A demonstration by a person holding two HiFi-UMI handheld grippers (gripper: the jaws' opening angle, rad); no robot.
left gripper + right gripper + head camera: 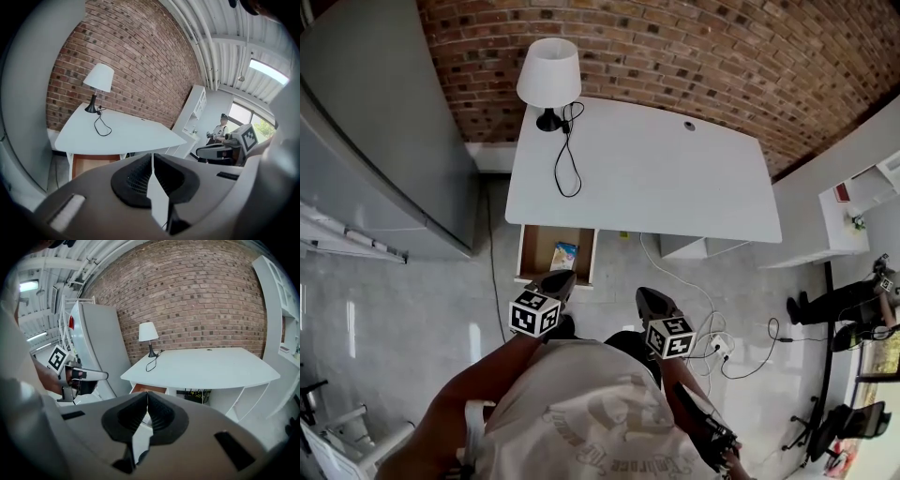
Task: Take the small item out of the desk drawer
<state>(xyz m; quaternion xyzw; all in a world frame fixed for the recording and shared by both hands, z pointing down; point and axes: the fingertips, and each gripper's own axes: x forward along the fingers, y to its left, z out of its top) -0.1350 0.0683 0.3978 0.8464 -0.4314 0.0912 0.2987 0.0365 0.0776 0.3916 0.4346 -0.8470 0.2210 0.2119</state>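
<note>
White worktop [656, 169]: set against a brick wall [694, 47], top bare but for a table lamp [549, 75] with a white shade and black base at its far left corner, and the lamp's black cord [567, 159] looped across the surface. Drawer [528, 253]: wooden-lined, under the worktop's left front edge, pulled out toward the person. Small item [564, 255]: a light packet with yellow and blue print, lying flat on the drawer floor, right of centre, untouched by either gripper. Left gripper [152, 161]: jaws clenched pad to pad, nothing between them; held in the air on the person's side of the drawer, its tip near the drawer front in the head view, pointing toward the desk. Right gripper [146, 401]: jaws likewise pressed together and empty; held beside the left one, to the right of the drawer and over the floor. Grey cabinet [384, 141]: standing left of the desk. White shelf unit [853, 216]: at the right. Cables [722, 347]: loose on the floor below the worktop's right half. A second person [220, 132]: visible far off in the left gripper view.
</note>
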